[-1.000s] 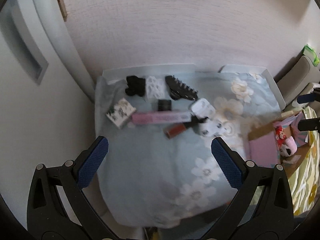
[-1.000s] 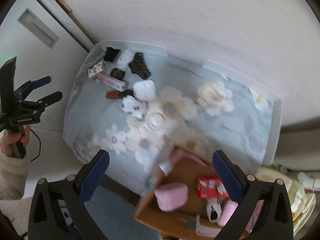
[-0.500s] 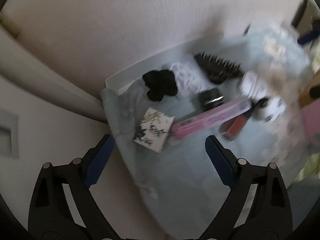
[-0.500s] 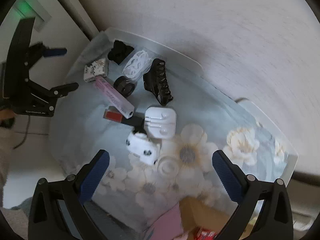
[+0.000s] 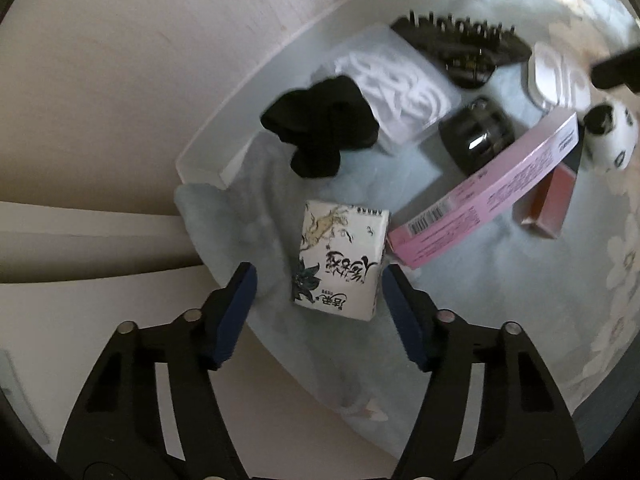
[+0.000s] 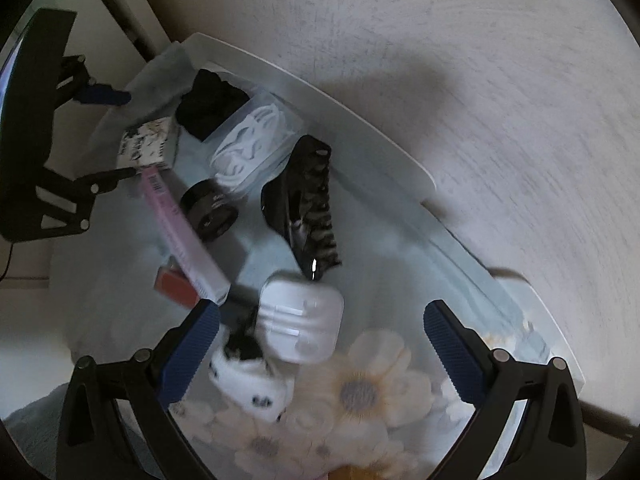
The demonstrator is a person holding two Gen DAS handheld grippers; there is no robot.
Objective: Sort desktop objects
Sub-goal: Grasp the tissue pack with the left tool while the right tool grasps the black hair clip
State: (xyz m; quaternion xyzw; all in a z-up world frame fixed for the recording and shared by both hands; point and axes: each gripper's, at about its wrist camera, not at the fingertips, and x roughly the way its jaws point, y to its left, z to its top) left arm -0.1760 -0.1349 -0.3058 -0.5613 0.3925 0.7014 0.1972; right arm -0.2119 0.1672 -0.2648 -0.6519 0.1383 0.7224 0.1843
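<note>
Left gripper straddles white box: cloth bare on its left, pink box crowds the right.

Matt printed paper box, glossy black plastic hair clip, soft floral cloth.

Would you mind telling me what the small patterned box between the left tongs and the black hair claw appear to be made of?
The patterned box looks like printed cardboard with a matte finish: crisp folded edges, flat ink-style artwork, no glare. The black hair claw looks like hard glossy plastic, judging by its moulded teeth and small bright highlights, though blur leaves that open.
</note>
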